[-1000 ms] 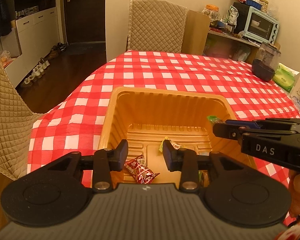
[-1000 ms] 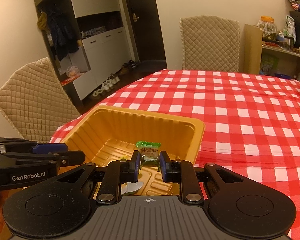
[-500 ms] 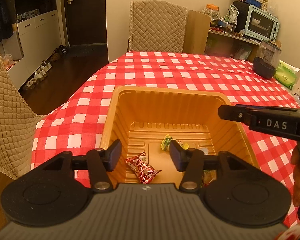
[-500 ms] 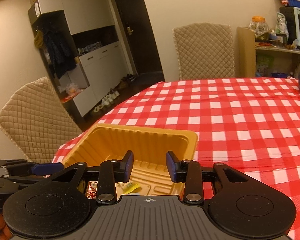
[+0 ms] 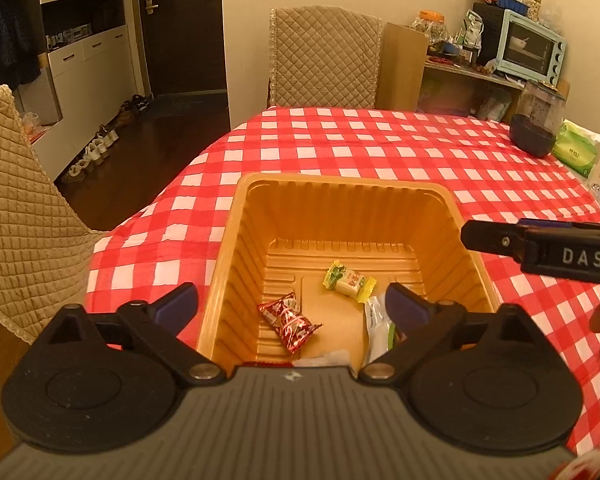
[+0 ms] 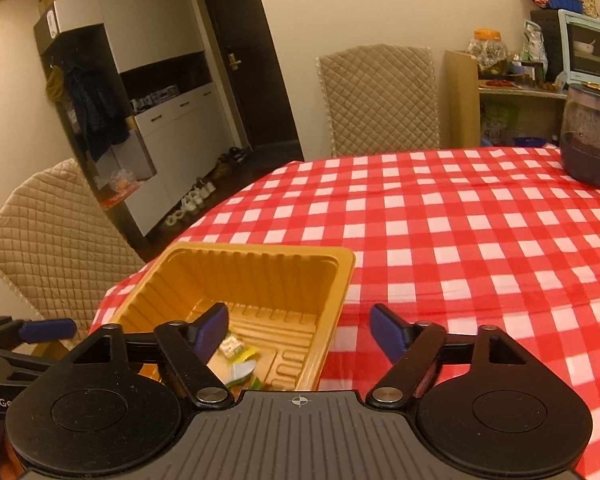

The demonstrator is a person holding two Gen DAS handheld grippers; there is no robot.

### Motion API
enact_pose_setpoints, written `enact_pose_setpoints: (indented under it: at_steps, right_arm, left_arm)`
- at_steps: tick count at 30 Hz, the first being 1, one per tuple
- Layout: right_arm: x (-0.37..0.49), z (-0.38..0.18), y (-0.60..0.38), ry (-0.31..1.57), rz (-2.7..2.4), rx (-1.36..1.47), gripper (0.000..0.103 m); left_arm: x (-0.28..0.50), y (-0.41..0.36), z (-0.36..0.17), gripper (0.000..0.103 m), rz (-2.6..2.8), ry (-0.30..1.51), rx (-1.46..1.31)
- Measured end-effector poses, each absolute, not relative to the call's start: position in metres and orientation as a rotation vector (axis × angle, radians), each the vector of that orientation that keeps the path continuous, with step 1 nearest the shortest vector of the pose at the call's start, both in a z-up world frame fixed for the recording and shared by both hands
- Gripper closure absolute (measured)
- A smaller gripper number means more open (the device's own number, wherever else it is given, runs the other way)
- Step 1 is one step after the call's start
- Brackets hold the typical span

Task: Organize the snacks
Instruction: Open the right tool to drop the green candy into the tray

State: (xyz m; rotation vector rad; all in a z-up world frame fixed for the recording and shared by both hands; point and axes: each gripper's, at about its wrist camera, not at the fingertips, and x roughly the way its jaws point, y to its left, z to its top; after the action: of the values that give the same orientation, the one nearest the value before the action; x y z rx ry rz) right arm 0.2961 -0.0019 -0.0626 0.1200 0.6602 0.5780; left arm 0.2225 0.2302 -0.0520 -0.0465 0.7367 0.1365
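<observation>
A red-checked table (image 5: 380, 152) carries an orange tray (image 5: 236, 264) near its edge. The left gripper (image 5: 292, 304) hangs over the tray, jaws just spread wide, empty. The right gripper (image 6: 298, 328) has just been opening, empty too. In the tray lie a red snack (image 5: 288, 322) and a yellow candy (image 5: 350, 282), apart.

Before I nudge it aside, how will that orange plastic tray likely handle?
The orange tray looks thin-walled and ribbed, so probably light and flexible; its rim may bend if pinched. On the checked tablecloth it may drag the fabric. The loose red candy would likely shift inside.
</observation>
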Motion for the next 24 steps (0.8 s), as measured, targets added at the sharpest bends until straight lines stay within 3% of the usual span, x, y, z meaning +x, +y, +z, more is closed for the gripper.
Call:
enact_pose_setpoints:
  at_steps: [7, 24]
  right_arm:
    - [0.268, -0.052, -0.014, 0.708, 0.533, 0.111, 0.015]
    - [0.175, 0.001, -0.048, 0.763, 0.522, 0.076, 0.014]
  left_arm:
    - [0.203, 0.222, -0.038, 0.0, 0.149, 0.735, -0.027]
    - [0.113, 0.186, 0.019, 0.0, 0.188, 0.718, -0.054]
